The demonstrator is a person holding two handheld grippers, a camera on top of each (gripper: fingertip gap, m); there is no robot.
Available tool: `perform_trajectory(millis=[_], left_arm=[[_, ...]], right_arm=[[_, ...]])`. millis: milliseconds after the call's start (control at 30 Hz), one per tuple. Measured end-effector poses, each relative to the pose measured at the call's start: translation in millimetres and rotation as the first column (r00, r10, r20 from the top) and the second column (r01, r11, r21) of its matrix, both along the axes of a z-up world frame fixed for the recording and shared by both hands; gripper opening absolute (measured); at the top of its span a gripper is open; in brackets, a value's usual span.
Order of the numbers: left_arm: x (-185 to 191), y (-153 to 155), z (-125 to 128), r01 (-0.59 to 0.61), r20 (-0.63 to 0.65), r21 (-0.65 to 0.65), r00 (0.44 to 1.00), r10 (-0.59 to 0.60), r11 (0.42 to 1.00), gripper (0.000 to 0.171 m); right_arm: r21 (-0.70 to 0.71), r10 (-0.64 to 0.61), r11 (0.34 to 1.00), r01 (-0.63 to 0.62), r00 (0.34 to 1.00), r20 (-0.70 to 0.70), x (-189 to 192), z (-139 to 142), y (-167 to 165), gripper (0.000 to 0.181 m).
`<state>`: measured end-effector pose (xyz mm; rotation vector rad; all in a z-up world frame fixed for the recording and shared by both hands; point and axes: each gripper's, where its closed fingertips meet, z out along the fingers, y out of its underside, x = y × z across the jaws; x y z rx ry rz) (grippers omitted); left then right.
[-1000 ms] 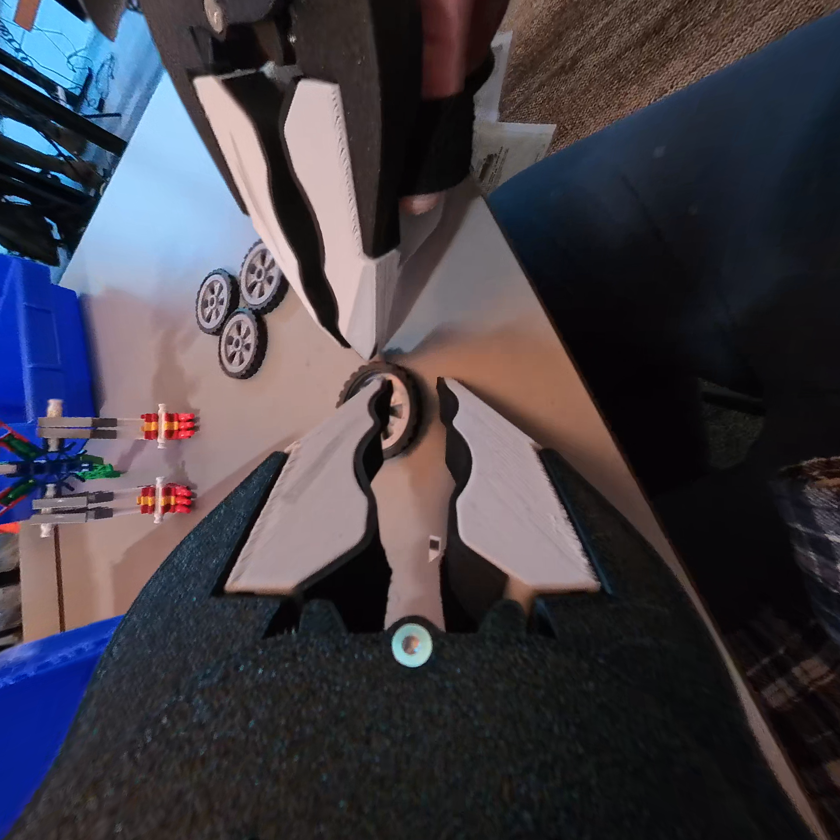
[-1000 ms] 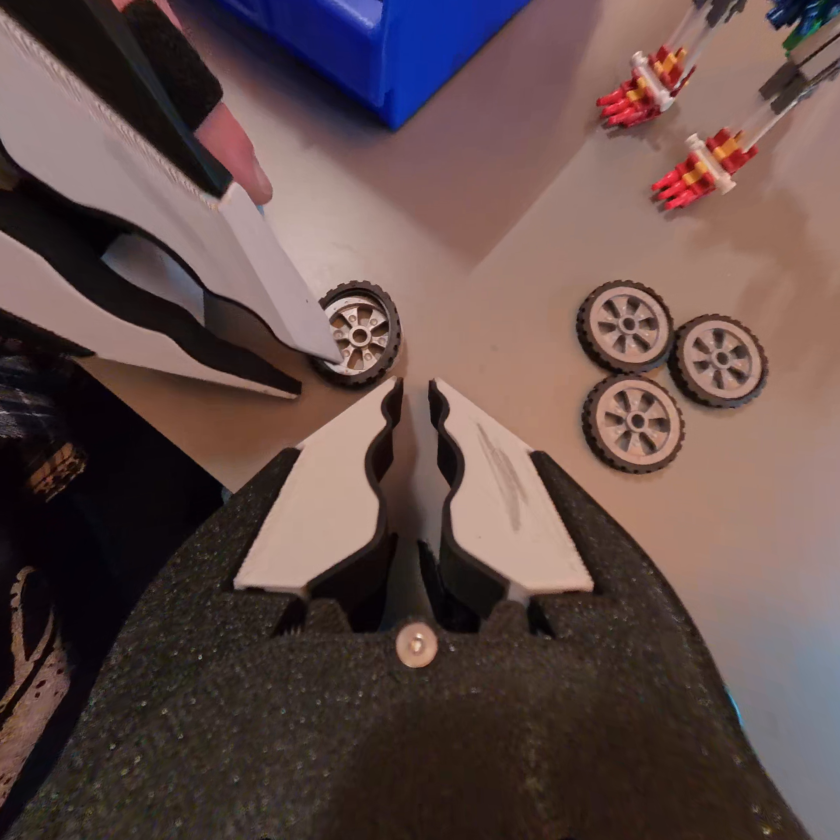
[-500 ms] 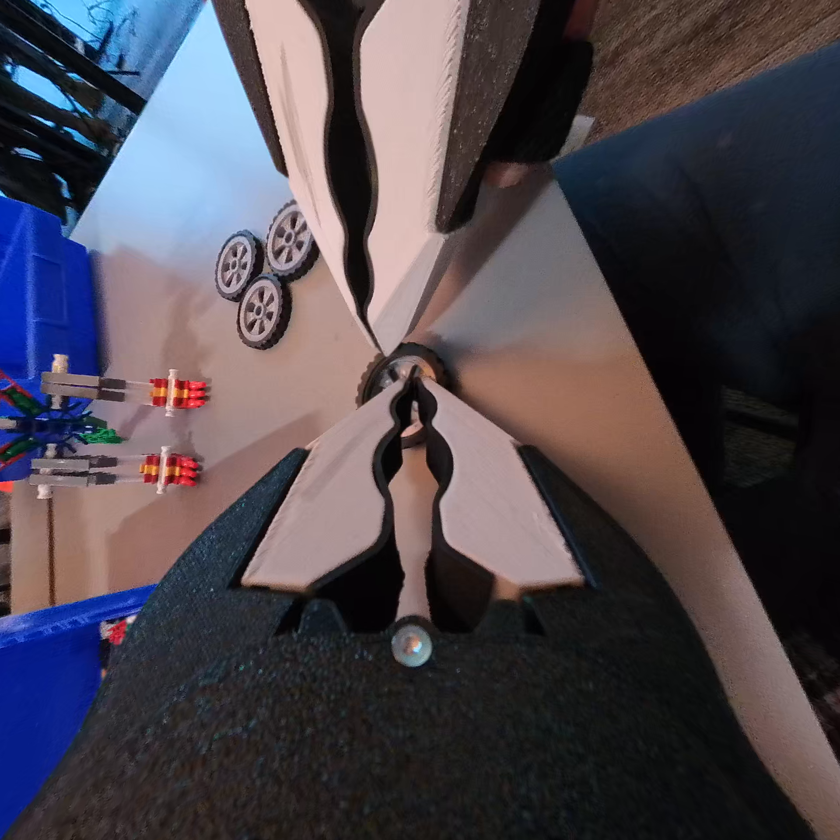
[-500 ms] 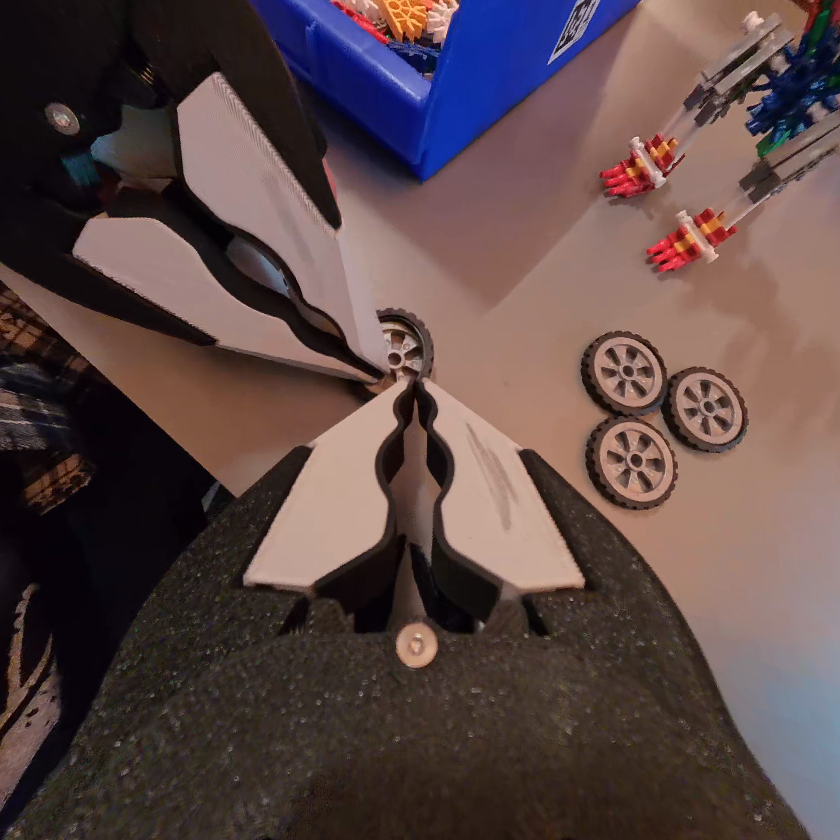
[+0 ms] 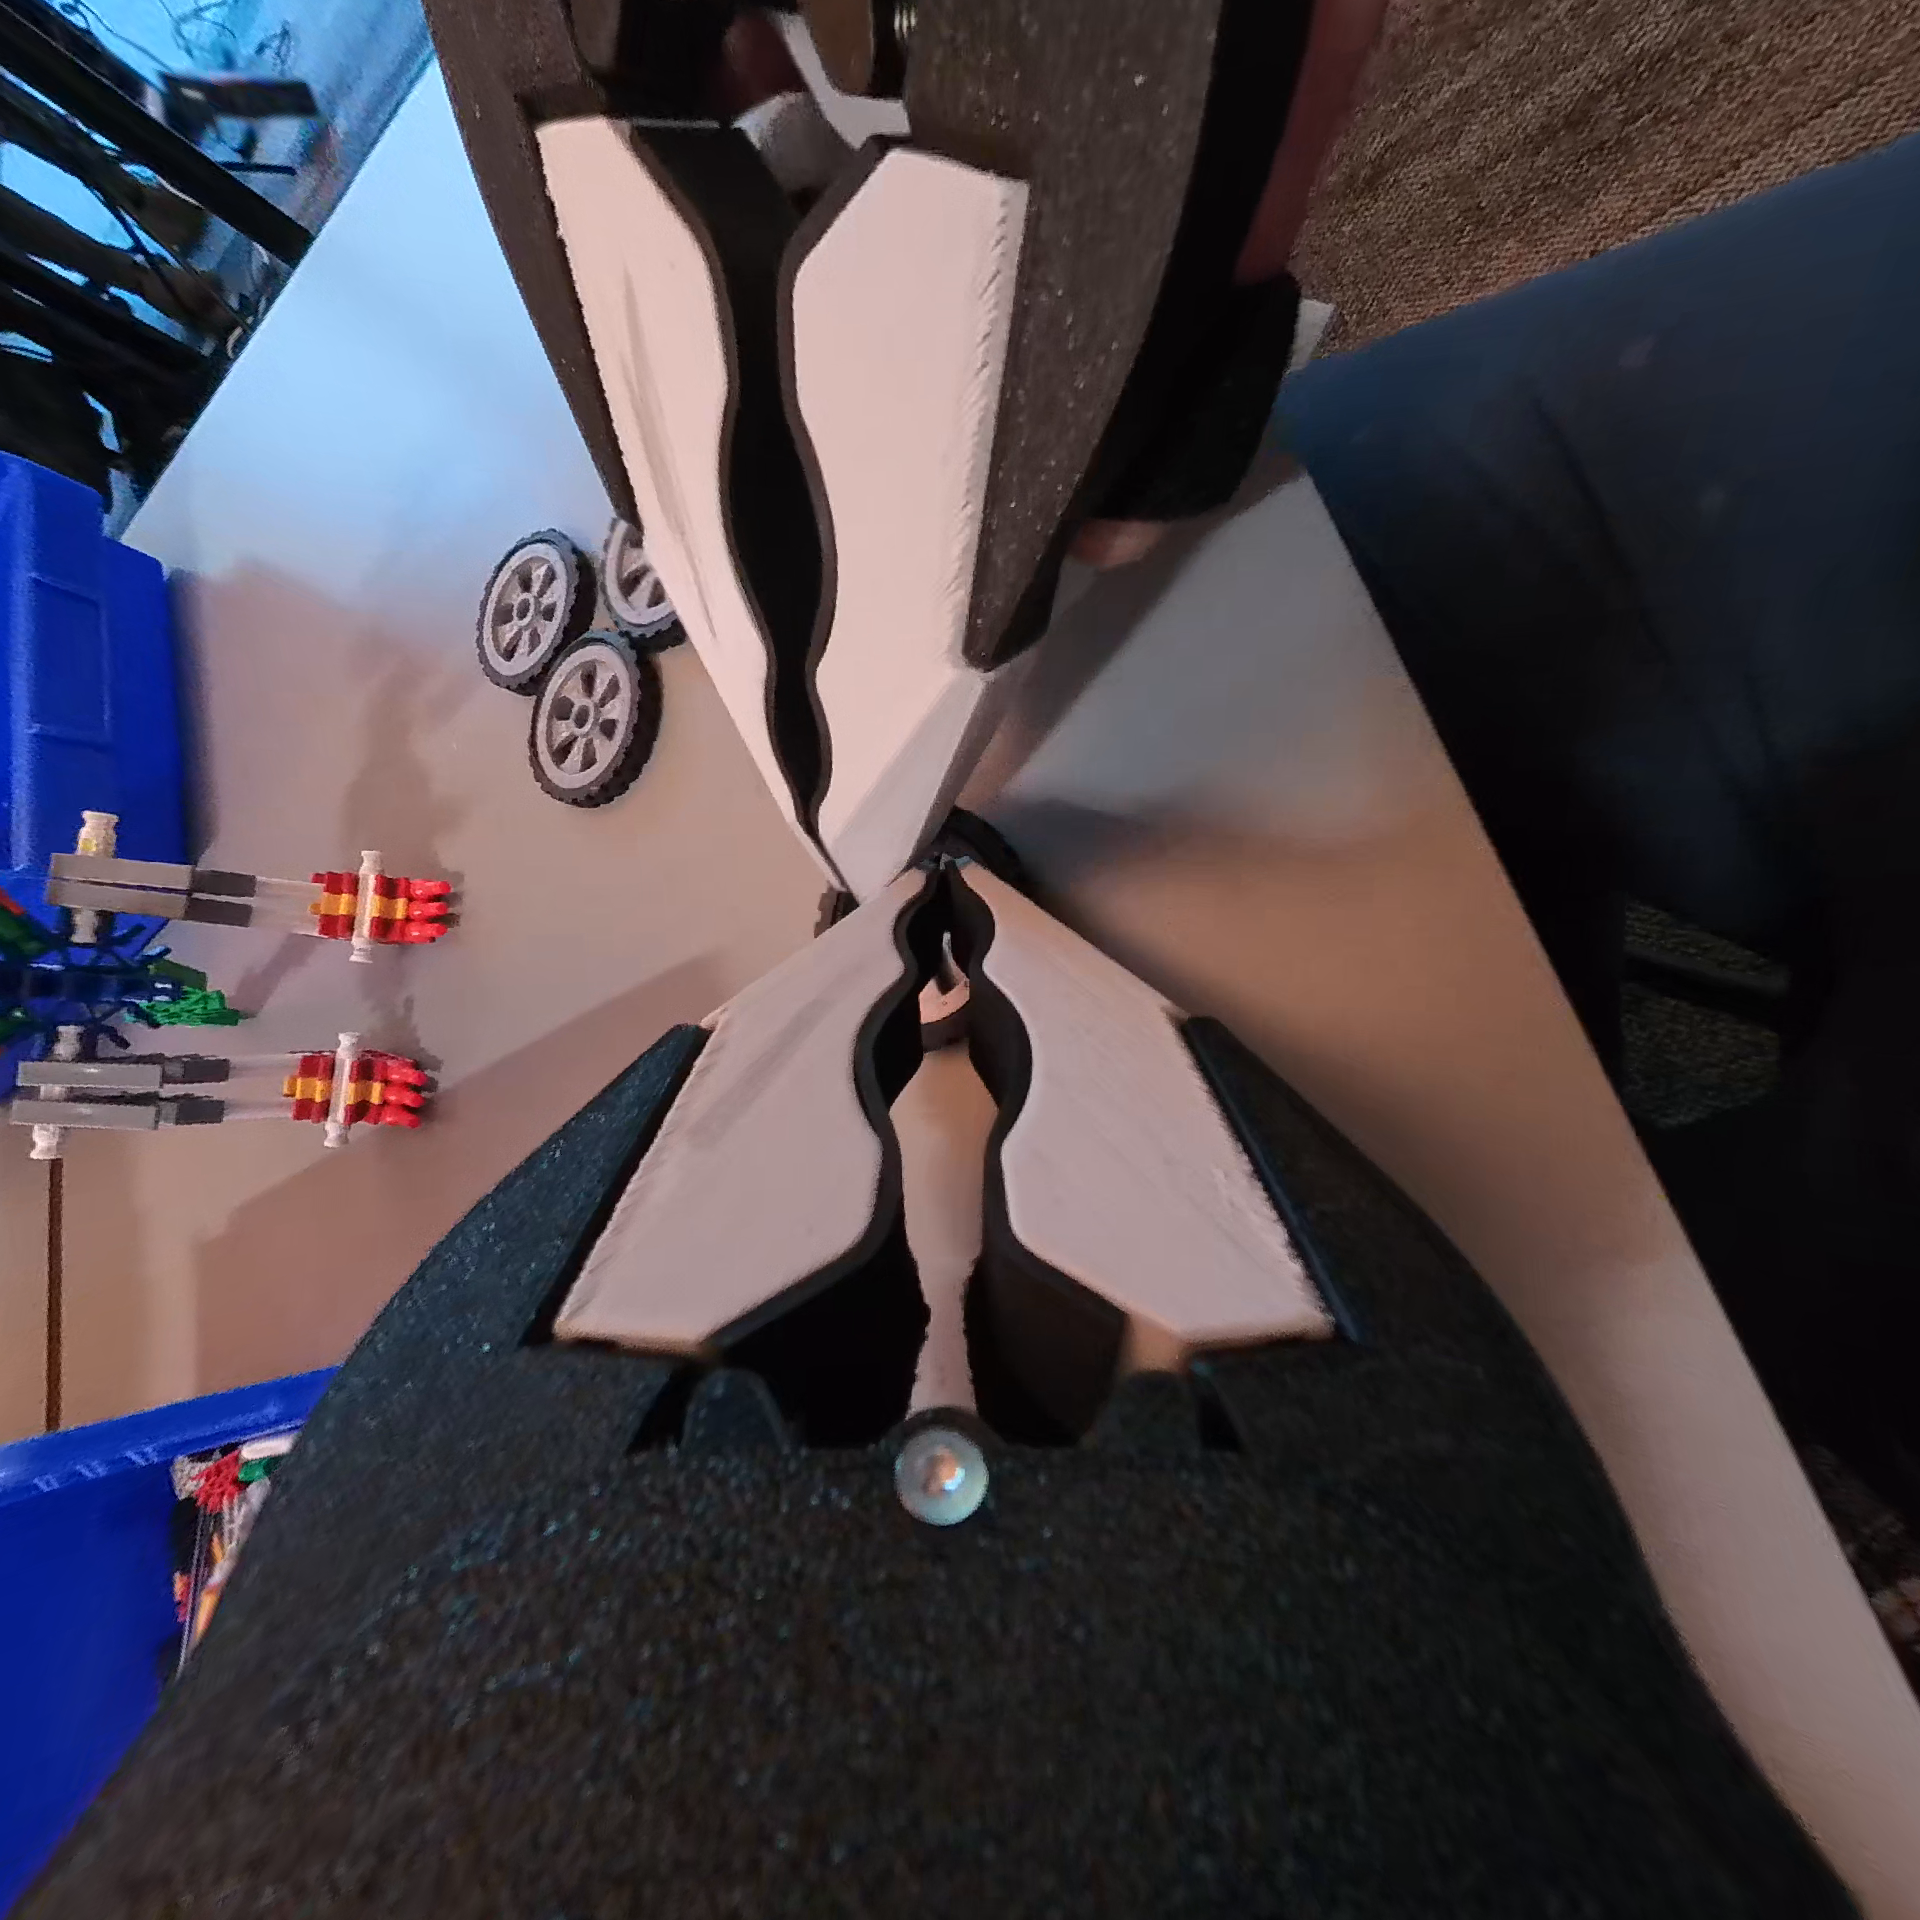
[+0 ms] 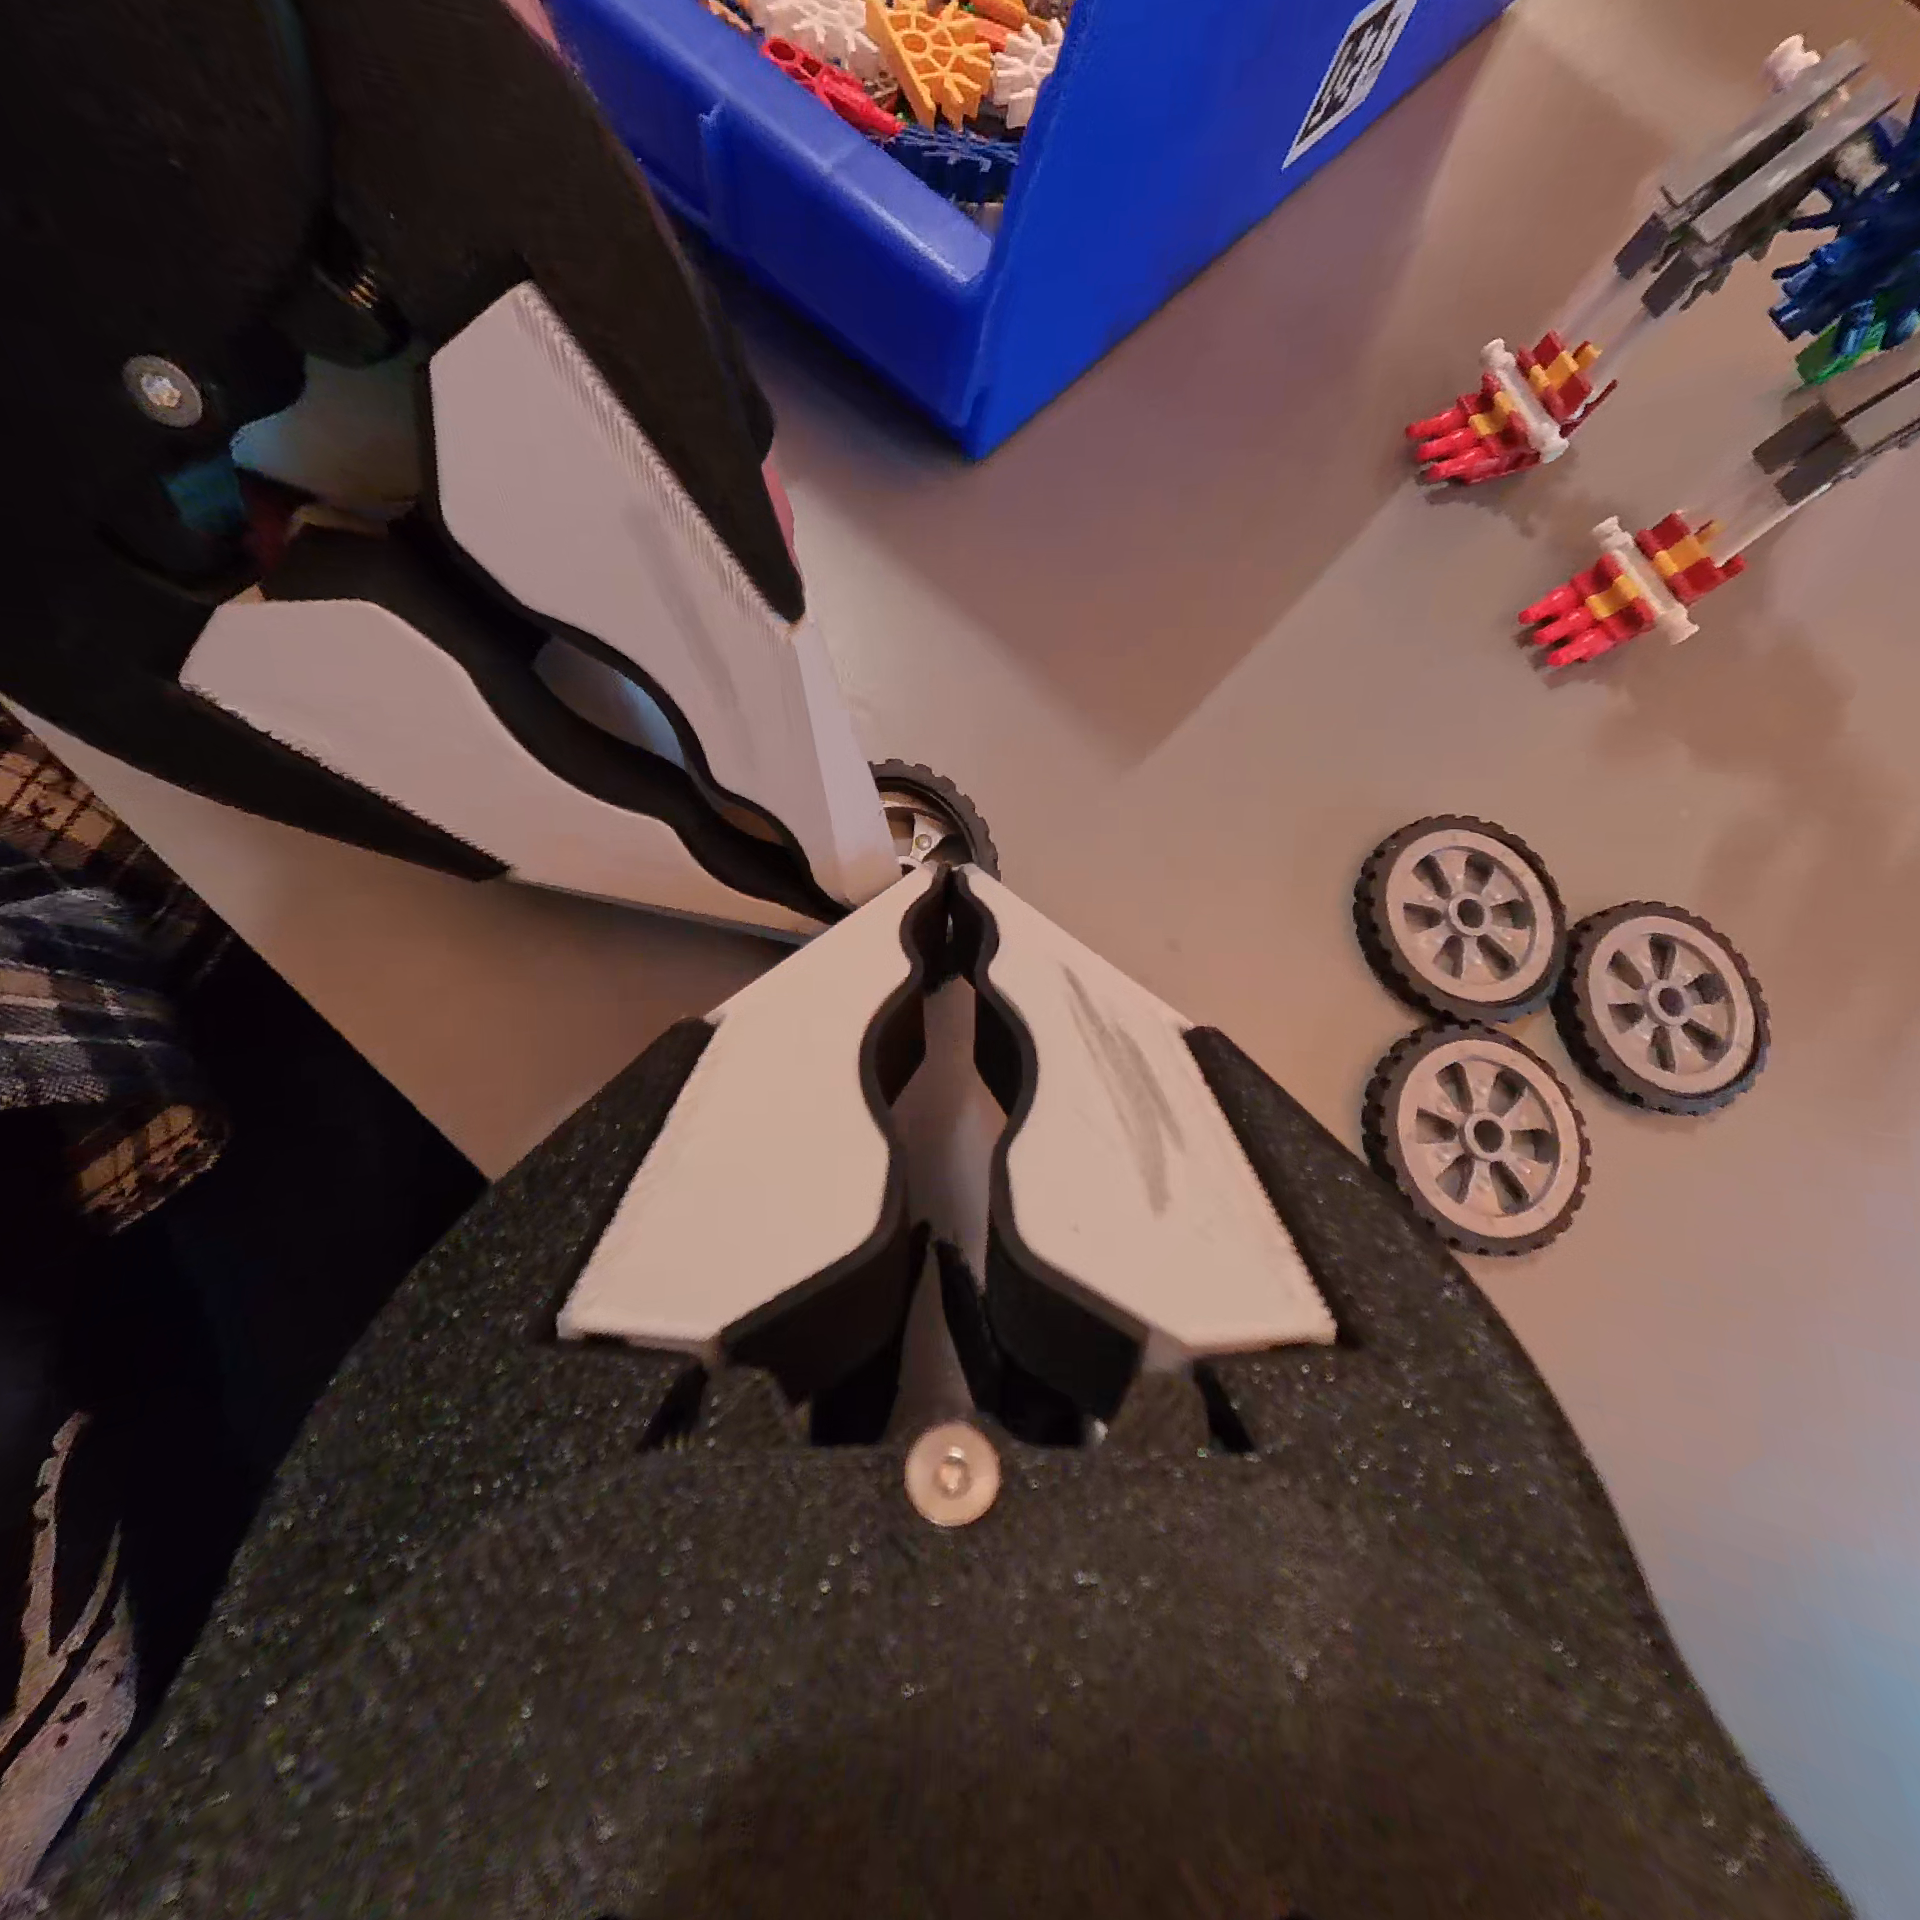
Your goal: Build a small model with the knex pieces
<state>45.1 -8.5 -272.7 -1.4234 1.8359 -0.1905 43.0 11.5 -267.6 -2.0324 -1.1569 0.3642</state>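
Left gripper [image 5: 943, 899]: white wedge fingers with wavy black liners, in a grainy black housing. Tips pinched together on the lone wheel [image 5: 940, 1003]; only a sliver of black tread and grey hub shows between and behind them.
Right gripper [image 6: 948, 896]: same build, a grey scuff on one finger. Tips drawn nearly together at the wheel's [image 6: 928, 821] near edge; whether they pinch it or are merely clenched beside it, cannot tell.
Both grippers: tips meet nose to nose over that wheel, near the table's front edge.
Wheel: small, knobbly black tyre, grey spoked hub, mostly hidden by the fingers.
Other wheels [image 6: 1558, 1023]: three alike, lying flat in a touching cluster, well apart to one side.
Table [image 6: 1195, 644]: smooth, matt, beige.
Rod assemblies [image 6: 1512, 416]: two clear rods with red and yellow clip ends and grey blocks, side by side beyond the wheels.
Blue bin [image 6: 1049, 229]: glossy plastic, full of mixed coloured snowflake-shaped connectors.
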Motion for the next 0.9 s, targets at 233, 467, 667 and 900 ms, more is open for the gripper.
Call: perform_trajectory(millis=[233,467,667,900], left_arm=[[2.1,2.6,-0.3,-0.017,0.023,-0.005,1.0,0.018,1.0,0.0],[4.6,3.9,-0.7,-0.036,0.05,0.019,0.998,0.035,0.999,0.0],[6.5,3.4,-1.4,-0.042,0.058,0.005,0.997,0.042,0.999,0.0],[8.5,3.7,-2.0,-0.043,0.056,0.023,0.998,0.042,0.999,0.0]], right_arm=[[-0.003,-0.039,0.999,0.039,0.999,0.014,0.7,-0.9,6.1,0.0],[-0.056,-0.055,0.997,0.053,0.997,-0.046,-0.3,-2.0,11.2,0.0],[-0.094,-0.06,0.994,0.055,0.997,-0.053,-0.3,-2.8,13.1,0.0],[-0.165,-0.072,0.985,0.054,0.991,-0.11,-1.3,-3.3,15.1,0.0]])
